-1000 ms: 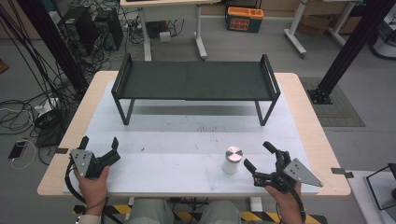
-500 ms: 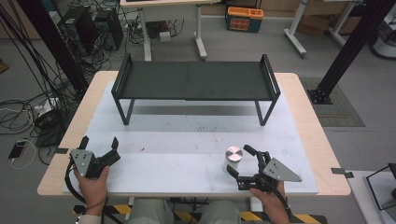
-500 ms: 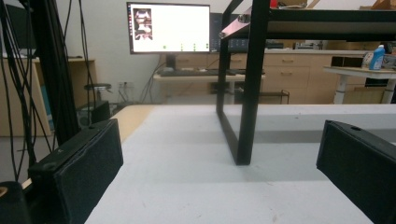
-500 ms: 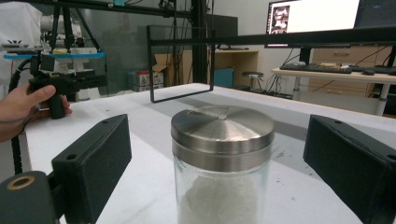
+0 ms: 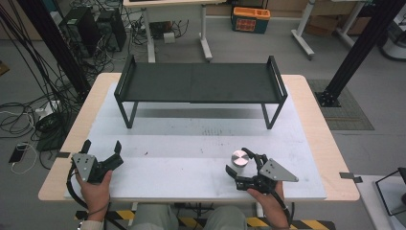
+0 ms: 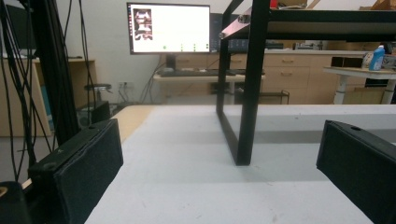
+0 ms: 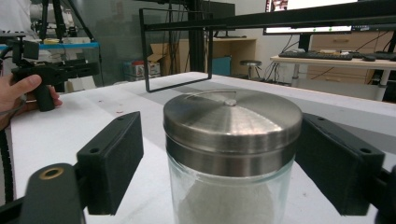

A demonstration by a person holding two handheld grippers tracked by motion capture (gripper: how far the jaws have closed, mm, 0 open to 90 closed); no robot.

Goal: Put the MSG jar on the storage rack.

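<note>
A glass jar with a brushed steel lid (image 5: 240, 159) stands on the white table mat at the front right. My right gripper (image 5: 238, 161) has its two black jaws on either side of the jar (image 7: 232, 135), just under the lid. The jaws have just been closing on it; in the right gripper view a gap still shows between the left pad (image 7: 112, 161) and the glass. My left gripper (image 5: 102, 145) rests at the front left of the table, jaws wide apart with nothing between them (image 6: 219, 172).
A low black metal rack (image 5: 201, 82) stands across the back of the white mat (image 5: 191, 139); its leg (image 6: 250, 93) rises ahead of the left gripper. In the right gripper view, the other hand and gripper (image 7: 42, 77) are seen far off. Cables hang beside the table's left side.
My right gripper has moved left to the jar, so the jar now stands between its jaws, and the jaws have narrowed. The left gripper has not moved.
</note>
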